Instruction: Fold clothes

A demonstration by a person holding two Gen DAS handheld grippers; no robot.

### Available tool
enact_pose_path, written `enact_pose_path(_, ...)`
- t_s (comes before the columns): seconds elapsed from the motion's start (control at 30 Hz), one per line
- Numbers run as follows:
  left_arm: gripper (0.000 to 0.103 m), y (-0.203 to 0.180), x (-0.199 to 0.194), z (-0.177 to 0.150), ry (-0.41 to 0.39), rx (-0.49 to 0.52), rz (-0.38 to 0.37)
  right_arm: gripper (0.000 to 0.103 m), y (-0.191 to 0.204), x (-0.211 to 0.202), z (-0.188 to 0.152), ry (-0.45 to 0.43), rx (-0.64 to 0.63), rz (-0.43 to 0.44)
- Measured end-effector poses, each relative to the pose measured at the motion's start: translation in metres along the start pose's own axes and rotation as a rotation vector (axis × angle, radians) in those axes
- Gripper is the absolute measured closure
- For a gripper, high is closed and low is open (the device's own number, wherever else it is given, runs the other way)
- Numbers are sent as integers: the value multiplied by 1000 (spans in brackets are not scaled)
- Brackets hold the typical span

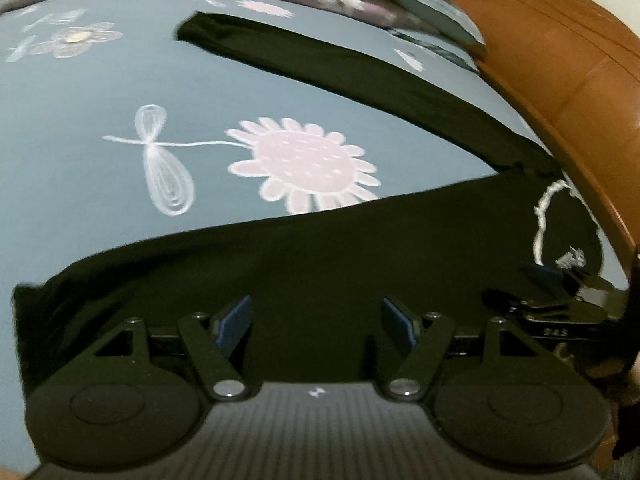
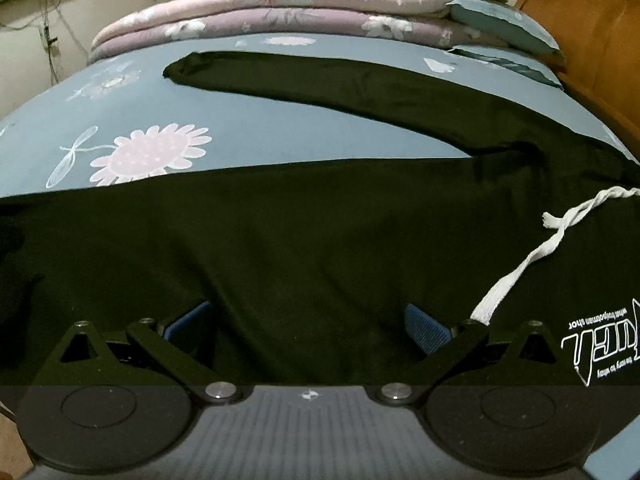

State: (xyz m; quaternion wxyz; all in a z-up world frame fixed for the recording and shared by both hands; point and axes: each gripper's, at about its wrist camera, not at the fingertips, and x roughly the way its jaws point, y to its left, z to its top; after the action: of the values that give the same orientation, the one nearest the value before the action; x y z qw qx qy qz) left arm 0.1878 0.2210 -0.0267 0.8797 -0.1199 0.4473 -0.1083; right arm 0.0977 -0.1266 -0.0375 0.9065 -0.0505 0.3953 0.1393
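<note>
A pair of black trousers lies spread on the blue flowered bed sheet. One leg reaches away to the back left, and the other runs across in front of me. A white drawstring and white printed lettering show at the waist on the right. My left gripper hovers open over the near leg, nothing between its blue pads. My right gripper stands wide open over the black cloth near the waist. It also shows at the right edge of the left wrist view as the right gripper.
Folded pink and purple quilts are stacked at the far side of the bed, with teal pillows beside them. A wooden headboard runs along the right. Cables hang on the wall at the far left.
</note>
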Motion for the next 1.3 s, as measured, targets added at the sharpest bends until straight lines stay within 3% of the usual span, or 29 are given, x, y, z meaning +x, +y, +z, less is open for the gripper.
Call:
enact_pose_path(0.4, 30, 6, 4, 34, 35, 18, -28, 0, 6, -2, 29, 140, 25, -35)
enact_pose_path(0.53, 30, -1, 16, 55, 51, 38, -34, 0, -6, -28, 40, 65, 49, -28)
enact_pose_path(0.73, 30, -48, 33, 82, 26, 86, -77, 0, -64, -58, 51, -48, 97, -99)
enact_pose_path(0.93, 29, -79, 33, 86, 25, 55, 9, 0, -136, -47, 74, -127, 99, -97)
enact_pose_path(1.13, 29, -89, 29, 81, 31, -34, 139, 0, -192, 1, 113, -181, 117, -17)
enact_pose_path(1.3, 29, -102, 26, 74, 28, -73, 206, 0, -221, 59, 140, -141, 176, 85)
